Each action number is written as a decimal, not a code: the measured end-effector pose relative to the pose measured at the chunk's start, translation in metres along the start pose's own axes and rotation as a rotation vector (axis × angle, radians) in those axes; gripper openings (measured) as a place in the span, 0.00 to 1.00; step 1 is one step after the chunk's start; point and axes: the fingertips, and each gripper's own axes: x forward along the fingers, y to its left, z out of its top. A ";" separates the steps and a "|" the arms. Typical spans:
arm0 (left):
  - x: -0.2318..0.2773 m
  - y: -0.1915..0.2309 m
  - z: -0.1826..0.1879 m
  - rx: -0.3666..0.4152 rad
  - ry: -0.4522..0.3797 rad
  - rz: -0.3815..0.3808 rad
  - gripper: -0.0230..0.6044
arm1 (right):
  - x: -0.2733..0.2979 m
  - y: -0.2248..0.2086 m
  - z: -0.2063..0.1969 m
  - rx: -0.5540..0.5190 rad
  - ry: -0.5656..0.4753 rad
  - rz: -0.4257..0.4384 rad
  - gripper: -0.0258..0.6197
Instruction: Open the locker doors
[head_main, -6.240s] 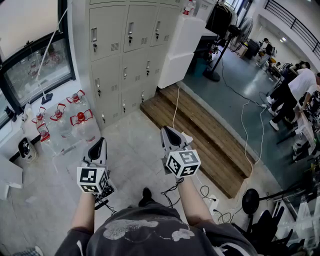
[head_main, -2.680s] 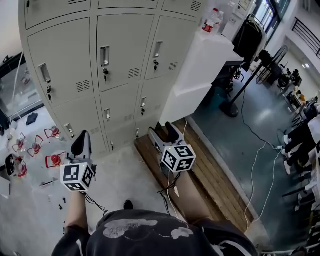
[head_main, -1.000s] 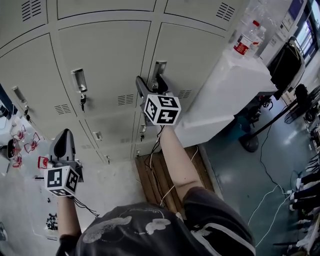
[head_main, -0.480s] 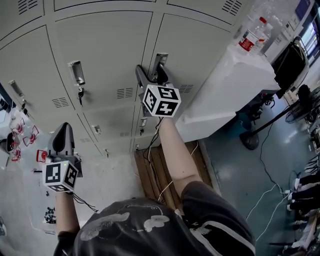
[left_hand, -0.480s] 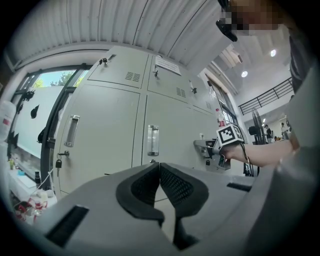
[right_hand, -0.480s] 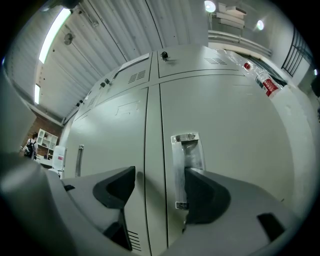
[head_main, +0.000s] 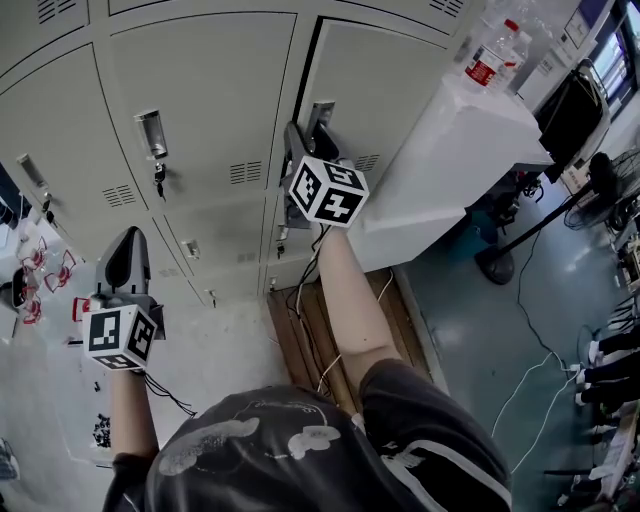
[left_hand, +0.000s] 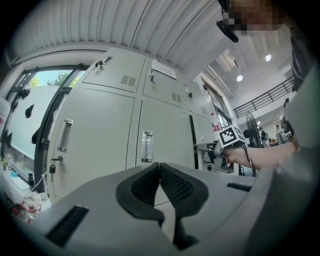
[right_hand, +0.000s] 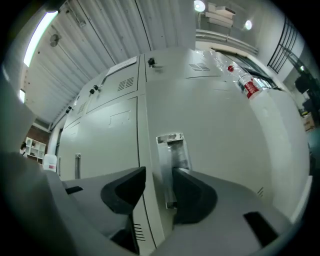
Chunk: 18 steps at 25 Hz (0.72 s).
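Note:
A bank of grey lockers (head_main: 200, 90) fills the wall ahead. My right gripper (head_main: 308, 138) is at the metal handle (head_main: 320, 112) of the right-hand locker door (head_main: 400, 90). That door stands slightly ajar, with a dark gap along its left and top edges. In the right gripper view the right gripper (right_hand: 159, 187) has just been closing, and its pads pinch the door's edge and the handle (right_hand: 172, 160) between them. My left gripper (head_main: 122, 262) hangs low at the left, away from the lockers. In the left gripper view the left gripper (left_hand: 160, 167) is shut and empty.
The middle locker door has its own handle (head_main: 152, 133) with a key hanging below. A white cabinet (head_main: 470, 150) with a bottle (head_main: 482, 62) on top stands right of the lockers. A wooden platform (head_main: 320, 330) and cables lie on the floor below. Water jugs (head_main: 25, 270) sit at the far left.
The right gripper's jaws have narrowed onto the handle. The right-hand door has come slightly out of its frame, showing a dark gap. The left gripper has barely moved.

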 end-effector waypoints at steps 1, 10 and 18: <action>0.000 -0.002 0.000 -0.004 -0.001 -0.006 0.05 | -0.005 -0.004 0.001 -0.003 -0.002 -0.022 0.30; -0.006 -0.029 -0.005 -0.023 0.013 -0.076 0.05 | -0.049 -0.009 0.008 -0.051 -0.011 -0.007 0.26; -0.003 -0.063 -0.003 -0.034 0.005 -0.140 0.05 | -0.094 -0.019 0.017 -0.145 -0.008 0.006 0.27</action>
